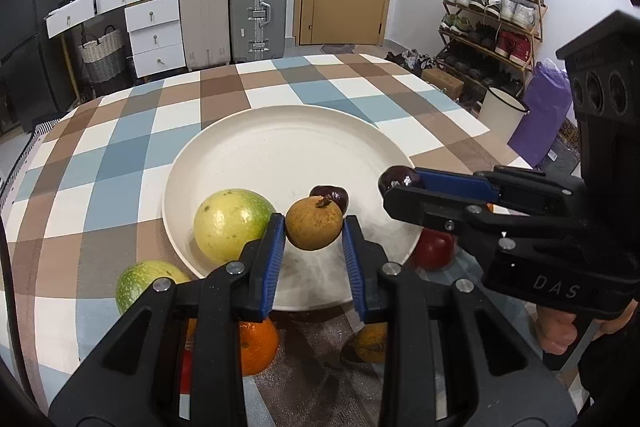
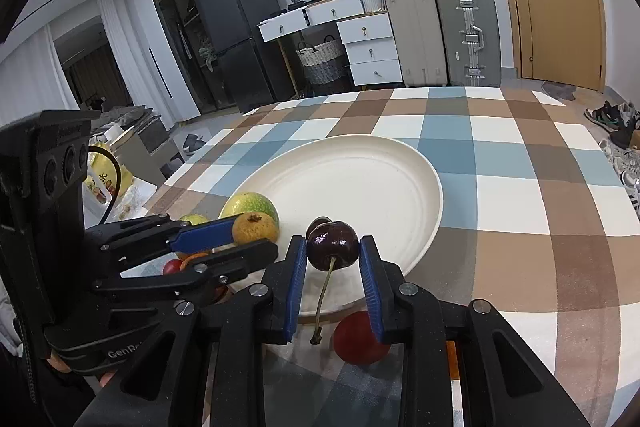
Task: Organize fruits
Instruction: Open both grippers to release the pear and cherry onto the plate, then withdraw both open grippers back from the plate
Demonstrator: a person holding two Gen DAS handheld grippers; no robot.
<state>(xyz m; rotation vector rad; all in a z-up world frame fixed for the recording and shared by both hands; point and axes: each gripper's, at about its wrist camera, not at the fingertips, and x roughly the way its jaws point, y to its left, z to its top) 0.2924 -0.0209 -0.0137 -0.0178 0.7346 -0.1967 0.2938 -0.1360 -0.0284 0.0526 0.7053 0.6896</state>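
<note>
The left gripper (image 1: 314, 227) is pinching a brown longan (image 1: 314, 223) over the near part of the cream plate (image 1: 280, 147), beside a green-yellow fruit (image 1: 230, 225). The right gripper (image 2: 332, 251) is squeezing a dark cherry (image 2: 332, 245); only its own view is showing the dangling stem (image 2: 322, 301). "DAS" (image 1: 556, 289) is showing in the left view, "GenRo" (image 2: 122, 351) in the right.

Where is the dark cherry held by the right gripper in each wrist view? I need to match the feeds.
Left wrist view: the cherry sits right of centre, at the tip of the right gripper, over the near right rim of the plate.
Right wrist view: the cherry is low centre, between the blue pads, stem hanging down.
Shared landmark: the white plate.
</note>
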